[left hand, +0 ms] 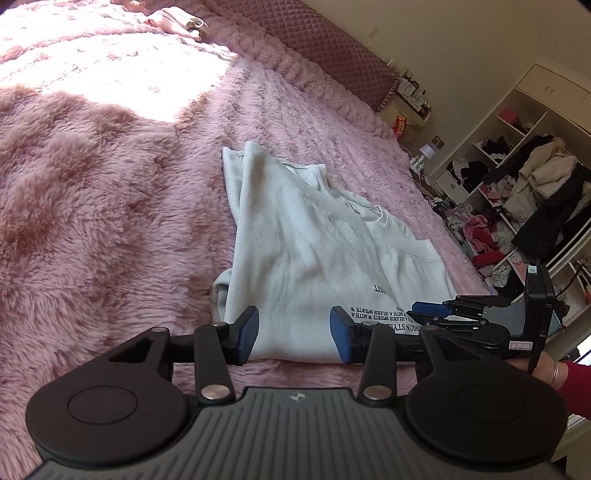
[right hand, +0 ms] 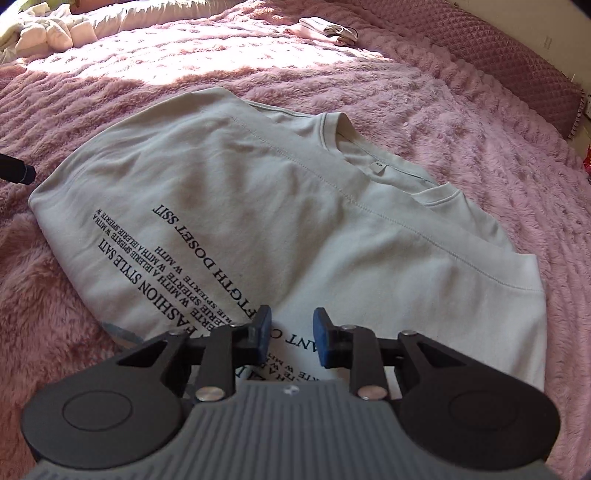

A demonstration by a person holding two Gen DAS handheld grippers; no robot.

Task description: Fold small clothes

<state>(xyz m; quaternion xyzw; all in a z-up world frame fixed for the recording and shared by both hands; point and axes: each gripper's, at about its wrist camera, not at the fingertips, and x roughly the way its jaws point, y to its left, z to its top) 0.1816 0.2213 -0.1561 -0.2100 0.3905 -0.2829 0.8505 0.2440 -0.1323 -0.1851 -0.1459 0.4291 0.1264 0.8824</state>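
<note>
**Hovering over the shirt, both claws empty**

Looking down my left camera, I see the shirt (left hand: 314,236) lying flat on the pink blanket (left hand: 92,206), partly folded: one side is turned in over the body, so it makes a long narrow shape running away from me. The printed text (left hand: 384,317) sits upside down near the hem closest to me. My left gripper (left hand: 294,334) hangs just above that near hem with its jaws wide apart and nothing between the blue pads (left hand: 246,332). I cannot tell whether the pads touch the cloth.

My right gripper (left hand: 436,314) shows at the right of that same view, over the shirt's near right corner, with the person's hand (left hand: 550,369) behind it.

From the right camera the shirt (right hand: 295,206) fills the middle of the blanket (right hand: 480,122), collar (right hand: 369,158) on the far side, black lettering (right hand: 177,266) running across the left half. The right gripper (right hand: 291,336) is over the near edge, jaws parted at a moderate gap, pads (right hand: 322,339) clear of any cloth between them. A black tip of the left tool (right hand: 16,170) pokes in at the left edge.

Farther off lie a small pale garment (right hand: 325,29) on the blanket, a quilted headboard (left hand: 332,48), and open shelves (left hand: 517,192) crammed with clothes.
</note>
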